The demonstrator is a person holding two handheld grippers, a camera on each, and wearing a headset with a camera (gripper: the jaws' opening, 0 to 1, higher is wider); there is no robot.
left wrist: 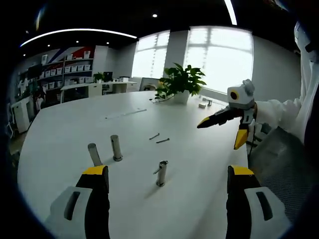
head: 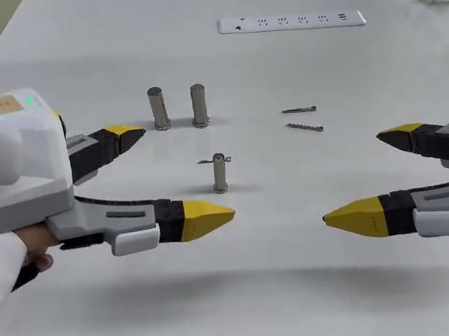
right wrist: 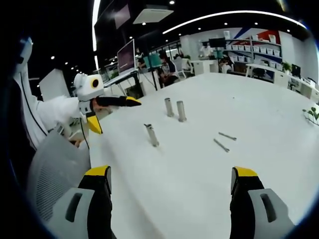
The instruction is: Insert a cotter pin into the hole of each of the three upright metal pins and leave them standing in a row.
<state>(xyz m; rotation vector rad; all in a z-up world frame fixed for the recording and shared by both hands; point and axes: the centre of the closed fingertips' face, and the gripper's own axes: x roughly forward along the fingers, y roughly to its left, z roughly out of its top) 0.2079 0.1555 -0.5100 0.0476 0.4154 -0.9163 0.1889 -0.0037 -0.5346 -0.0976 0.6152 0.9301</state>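
A white table [head: 341, 73] holds three upright metal pins. The back-left pin [head: 158, 109] and back-right pin [head: 198, 105] stand side by side. The front pin [head: 220, 176] stands nearer, with a cotter pin [head: 211, 160] through its top. Two loose cotter pins [head: 299, 110] [head: 305, 127] lie to their right. The left gripper [head: 182, 172] and right gripper [head: 355, 177] hover in the foreground, jaws spread wide. A power strip [head: 291, 22] lies beyond.

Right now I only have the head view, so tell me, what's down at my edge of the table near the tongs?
Observer: A grey mesh chair back stands right beside the near edge of the white table.
Operator: And what's at the table's far end?
Observer: A leafy green plant in a pale pot stands there, in front of bright windows.
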